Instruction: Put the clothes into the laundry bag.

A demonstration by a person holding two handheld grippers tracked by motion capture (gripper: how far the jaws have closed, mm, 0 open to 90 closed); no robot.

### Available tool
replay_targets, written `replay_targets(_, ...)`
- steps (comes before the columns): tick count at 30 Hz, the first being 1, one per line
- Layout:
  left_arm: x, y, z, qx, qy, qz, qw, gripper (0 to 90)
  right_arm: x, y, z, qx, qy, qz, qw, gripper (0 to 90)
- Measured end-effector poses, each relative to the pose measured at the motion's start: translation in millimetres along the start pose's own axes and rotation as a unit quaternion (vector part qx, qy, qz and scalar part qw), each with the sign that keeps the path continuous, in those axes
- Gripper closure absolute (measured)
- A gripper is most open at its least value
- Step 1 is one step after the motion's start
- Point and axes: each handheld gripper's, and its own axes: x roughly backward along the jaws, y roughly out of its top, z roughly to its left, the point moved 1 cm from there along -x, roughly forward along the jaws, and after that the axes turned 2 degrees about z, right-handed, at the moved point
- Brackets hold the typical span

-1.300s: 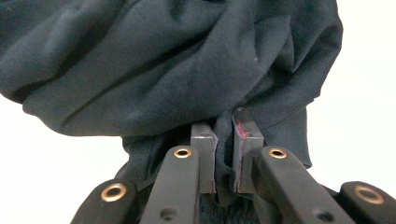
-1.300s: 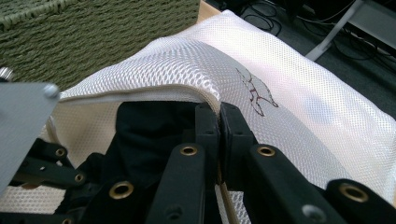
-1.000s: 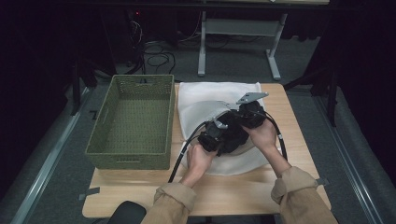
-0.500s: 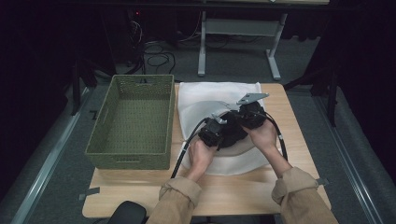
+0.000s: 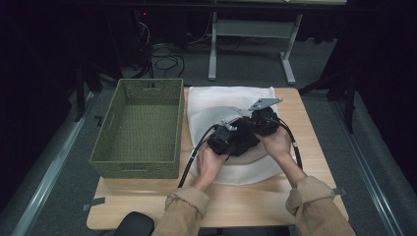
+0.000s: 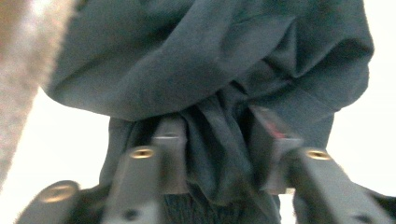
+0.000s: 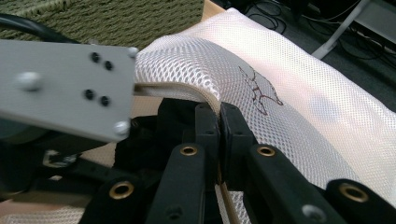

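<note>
A white mesh bag (image 5: 216, 105) lies flat on the wooden table. My right gripper (image 7: 219, 126) is shut on the bag's edge (image 7: 187, 88) and holds it lifted. In the high view it is at the bag's middle (image 5: 258, 123). My left gripper (image 6: 219, 154) points into the bag (image 6: 378, 140), and its jaws have just been opening. A dark blue-green garment (image 6: 201, 60) lies bunched between them, and the pads stand apart. From above, the left gripper (image 5: 231, 140) sits close beside the right one.
An empty green woven basket (image 5: 137, 128) stands at the table's left, touching the bag's side; its wall also shows in the right gripper view (image 7: 116, 18). The left gripper's grey plate (image 7: 65, 102) is close in front of the right camera. Bare wood (image 5: 246, 201) lies near the person.
</note>
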Motion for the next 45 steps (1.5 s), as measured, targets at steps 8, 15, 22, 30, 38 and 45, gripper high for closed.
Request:
replay_targets(8, 20.6, -11.0, -1.7, -0.008, -0.018, -0.001, 0.9998, 40.6, -0.3, 0.9, 0.8, -0.001, -0.001, 0.004, 1.0000, 88.2)
replay_targets(15, 28.9, -27.3, -1.2, -0.003, -0.022, 0.010, 0.9997, 40.6, -0.8, 1.0, 1.0, -0.003, -0.002, 0.006, 1.0000, 88.1)
replay_targets(22, 14.3, -41.9, -8.6, -0.009, -0.032, 0.035, 0.9988, 46.3, -2.1, 0.6, 1.8, 0.000, 0.000, 0.002, 1.0000, 88.1)
replay_targets(30, 0.9, -35.7, -12.0, -0.013, -0.024, 0.039, 0.9989, 67.1, -1.5, -1.3, 0.9, -0.004, 0.001, 0.003, 1.0000, 88.1)
replay_targets(38, -10.2, -23.2, -18.2, -0.018, -0.034, 0.042, 0.9984, 84.6, -1.3, -1.6, 0.9, -0.001, 0.003, 0.000, 1.0000, 88.1)
replay_targets(45, -13.8, -11.8, -13.0, 0.004, -0.032, 0.024, 0.9992, 85.5, 1.1, -1.9, 1.0, -0.002, 0.006, 0.004, 1.0000, 88.2)
